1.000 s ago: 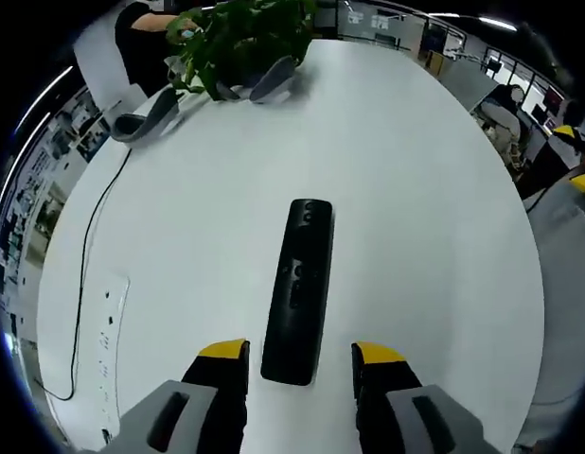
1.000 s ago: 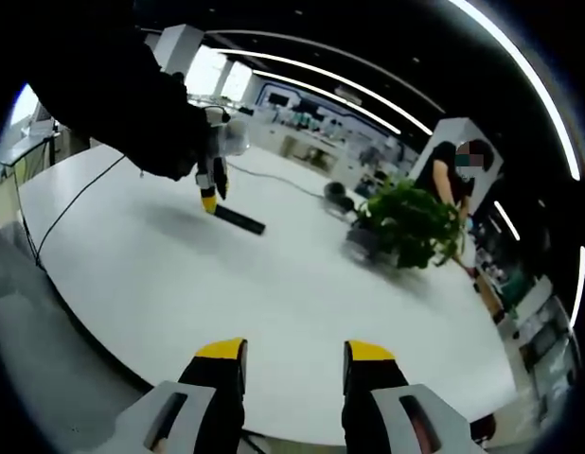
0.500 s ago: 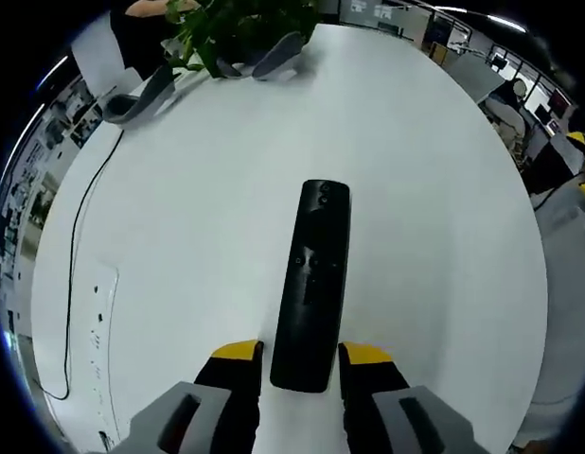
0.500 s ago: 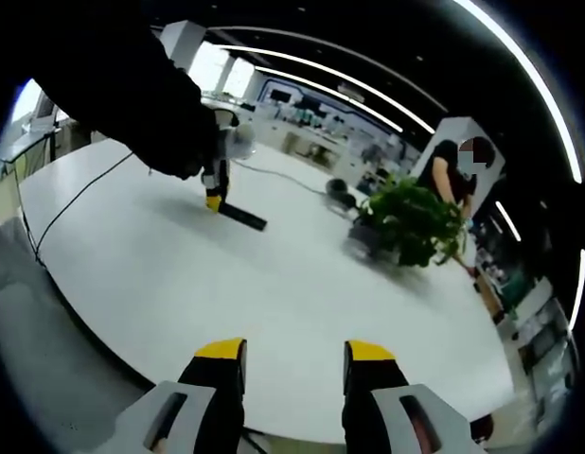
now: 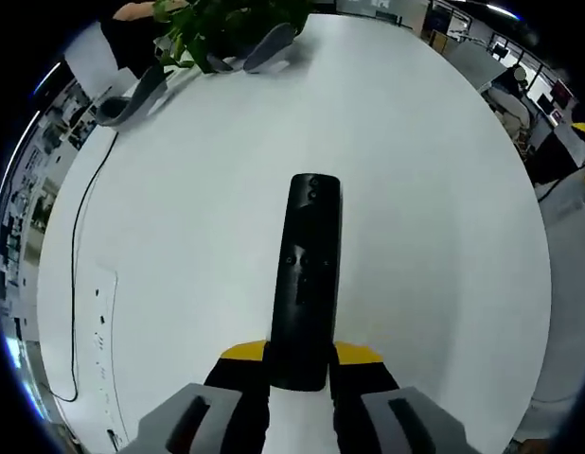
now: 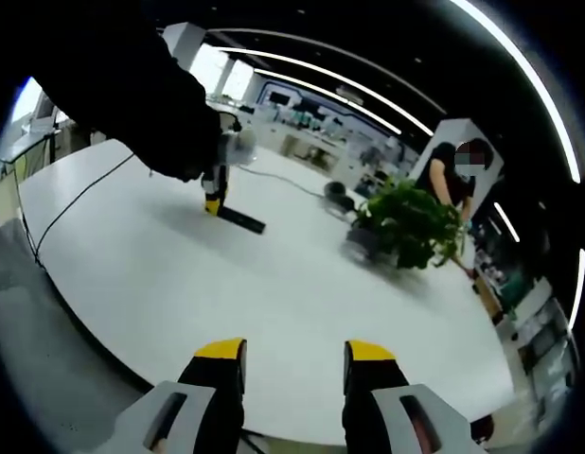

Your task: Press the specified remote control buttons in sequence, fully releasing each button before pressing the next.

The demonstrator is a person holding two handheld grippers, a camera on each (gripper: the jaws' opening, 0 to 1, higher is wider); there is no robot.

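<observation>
Left gripper view: black remote control (image 5: pixel 303 284) flat on the white table (image 5: pixel 434 189), long axis running away from the camera, near end sitting between the two yellow-tipped jaws of the left gripper (image 5: pixel 297 357). Jaws closed in against both long sides of the remote, so clenched on its near end, as far as can be judged. Buttons visible on the top face, a pair near the far end and a cluster around the middle, none covered. Potted plant (image 5: pixel 231 24) and grey curved objects (image 5: pixel 132 95) at the far edge of the table, thin black cable (image 5: pixel 82 255) along the left side, well apart from the remote. Right gripper view: right gripper (image 6: pixel 292 364) hanging over the near edge of the table, jaws apart, nothing between them, far from the remote (image 6: pixel 238 219), seen there small and dark with the left gripper (image 6: pixel 213 200) at its end under a dark sleeve (image 6: pixel 132 104). Step in hand, by judgement: steadying the remote, no button pressed yet. Next move probably for the right gripper: crossing the table, one jaw tip lowered on the first required button, then lifted fully clear. Which button cannot be told from the pictures.
</observation>
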